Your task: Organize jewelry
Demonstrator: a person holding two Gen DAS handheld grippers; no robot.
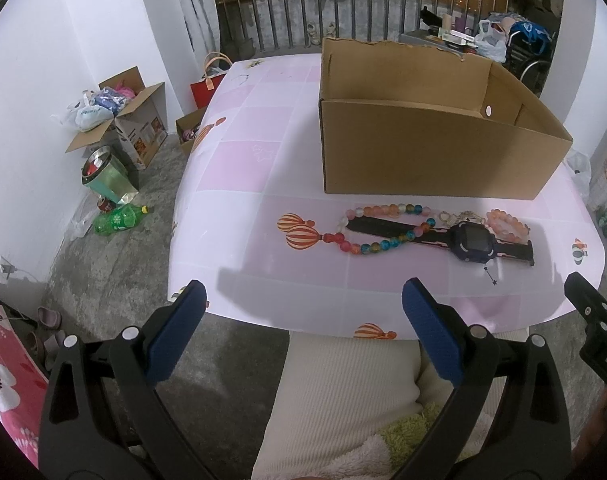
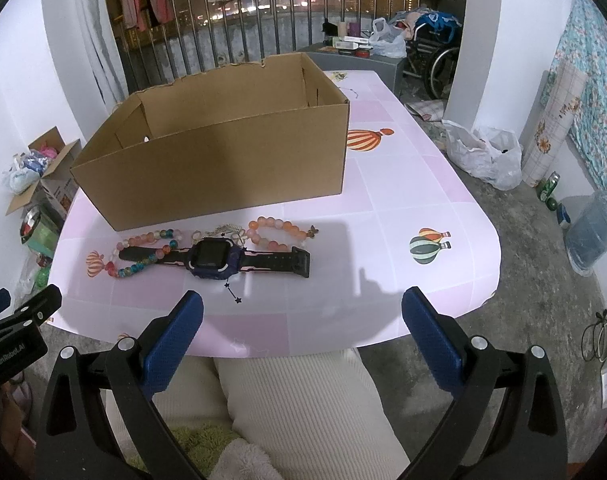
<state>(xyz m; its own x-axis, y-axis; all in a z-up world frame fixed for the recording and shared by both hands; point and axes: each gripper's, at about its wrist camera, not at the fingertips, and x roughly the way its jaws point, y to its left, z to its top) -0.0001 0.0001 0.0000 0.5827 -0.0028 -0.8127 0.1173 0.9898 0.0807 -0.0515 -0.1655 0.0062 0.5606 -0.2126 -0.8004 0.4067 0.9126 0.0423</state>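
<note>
An open cardboard box [image 1: 435, 152] [image 2: 223, 160] stands on the pink table [image 1: 263, 160] [image 2: 403, 200]. In front of it lie a dark blue smartwatch [image 1: 469, 242] [image 2: 213, 258], a multicoloured bead string [image 1: 383, 240] [image 2: 143, 260], a peach bead bracelet [image 1: 505, 222] [image 2: 275, 234] and a small metal chain [image 1: 459, 216] [image 2: 227, 230]. My left gripper [image 1: 303, 300] is open and empty over the table's near edge, left of the jewelry. My right gripper [image 2: 303, 308] is open and empty near that edge, right of the watch.
The person's lap in cream clothing [image 1: 343, 392] [image 2: 295, 400] is below the table edge. Floor clutter at left: boxes [image 1: 131, 120], a green bottle [image 1: 119, 218]. At right: a plastic bag [image 2: 483, 152], a water jug [image 2: 591, 232], a wheelchair [image 2: 435, 56].
</note>
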